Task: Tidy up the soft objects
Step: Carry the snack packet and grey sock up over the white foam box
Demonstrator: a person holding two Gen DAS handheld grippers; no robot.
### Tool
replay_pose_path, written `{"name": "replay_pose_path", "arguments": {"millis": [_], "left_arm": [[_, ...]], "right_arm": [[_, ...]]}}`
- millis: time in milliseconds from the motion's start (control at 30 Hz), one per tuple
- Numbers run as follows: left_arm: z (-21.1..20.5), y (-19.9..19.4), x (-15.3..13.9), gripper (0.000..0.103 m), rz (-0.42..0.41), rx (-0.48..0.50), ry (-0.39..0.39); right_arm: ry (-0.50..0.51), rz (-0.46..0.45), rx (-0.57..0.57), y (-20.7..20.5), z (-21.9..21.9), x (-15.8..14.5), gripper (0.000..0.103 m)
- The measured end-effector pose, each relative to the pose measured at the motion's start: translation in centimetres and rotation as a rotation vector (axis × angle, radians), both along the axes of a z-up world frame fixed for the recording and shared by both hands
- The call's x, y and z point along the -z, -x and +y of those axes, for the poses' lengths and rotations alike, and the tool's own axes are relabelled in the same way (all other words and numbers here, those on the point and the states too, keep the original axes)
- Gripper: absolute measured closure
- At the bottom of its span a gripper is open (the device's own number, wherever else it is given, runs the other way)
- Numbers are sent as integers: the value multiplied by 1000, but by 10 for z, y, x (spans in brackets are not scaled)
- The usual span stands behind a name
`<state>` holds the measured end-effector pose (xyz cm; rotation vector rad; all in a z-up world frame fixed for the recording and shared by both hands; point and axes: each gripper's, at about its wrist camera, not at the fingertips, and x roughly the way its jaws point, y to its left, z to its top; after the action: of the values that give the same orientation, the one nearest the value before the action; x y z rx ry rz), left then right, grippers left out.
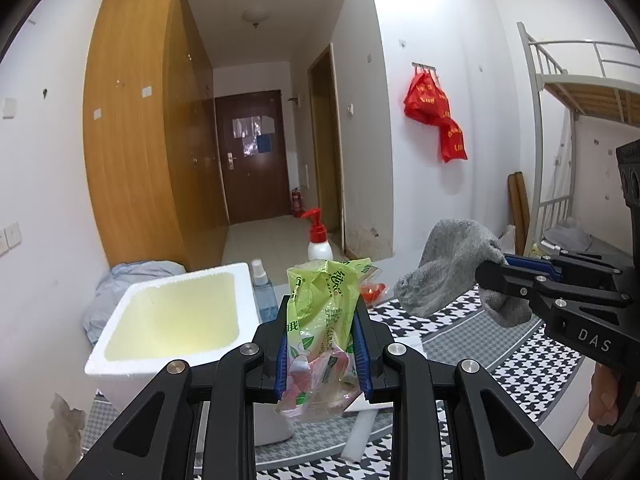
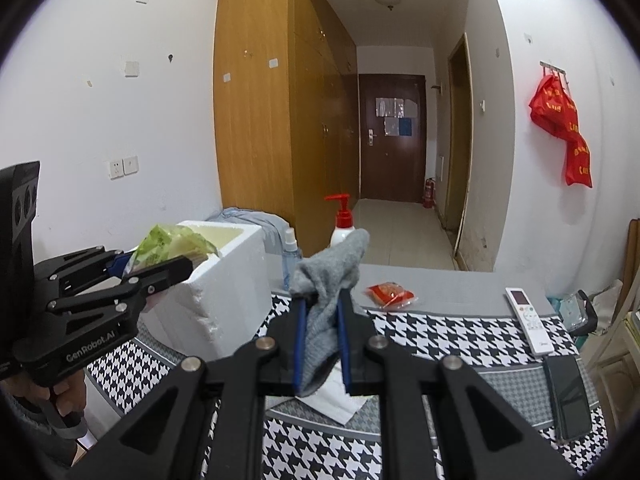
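My left gripper (image 1: 323, 312) is shut on a green plastic bag (image 1: 324, 320) with pink print, held in the air just right of a white foam box (image 1: 120, 344). In the right wrist view the same bag (image 2: 168, 244) hangs by the box (image 2: 224, 288), clamped in the left gripper (image 2: 160, 262). A grey cloth (image 2: 328, 280) is pinched between the blue pads of my right gripper (image 2: 322, 304), above the houndstooth table (image 2: 460, 328). From the left wrist camera, that cloth (image 1: 448, 264) droops from the right gripper (image 1: 494, 272) at the right.
A red-pump lotion bottle (image 2: 342, 224) and a blue spray bottle (image 2: 291, 256) stand behind the box. A red packet (image 2: 390, 294), a white remote (image 2: 528, 320), a dark phone (image 2: 568, 396) and a white tissue (image 2: 332, 400) lie on the table. A blue-grey cloth (image 1: 120, 288) is bunched against the wall.
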<state>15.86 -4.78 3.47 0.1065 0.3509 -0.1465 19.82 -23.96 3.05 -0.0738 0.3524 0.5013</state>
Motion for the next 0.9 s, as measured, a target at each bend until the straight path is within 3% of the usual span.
{"name": "replay_pose_path", "arguments": {"millis": [433,900], "left_arm": [[11,-8,-6,75,-9,-34,0],[38,-6,-12,75,-32,-133,-1]], "right_arm": [[-17,-1,-35,-12,16,-6,85],[-23,-4,-104,-19,42,-13,85]]}}
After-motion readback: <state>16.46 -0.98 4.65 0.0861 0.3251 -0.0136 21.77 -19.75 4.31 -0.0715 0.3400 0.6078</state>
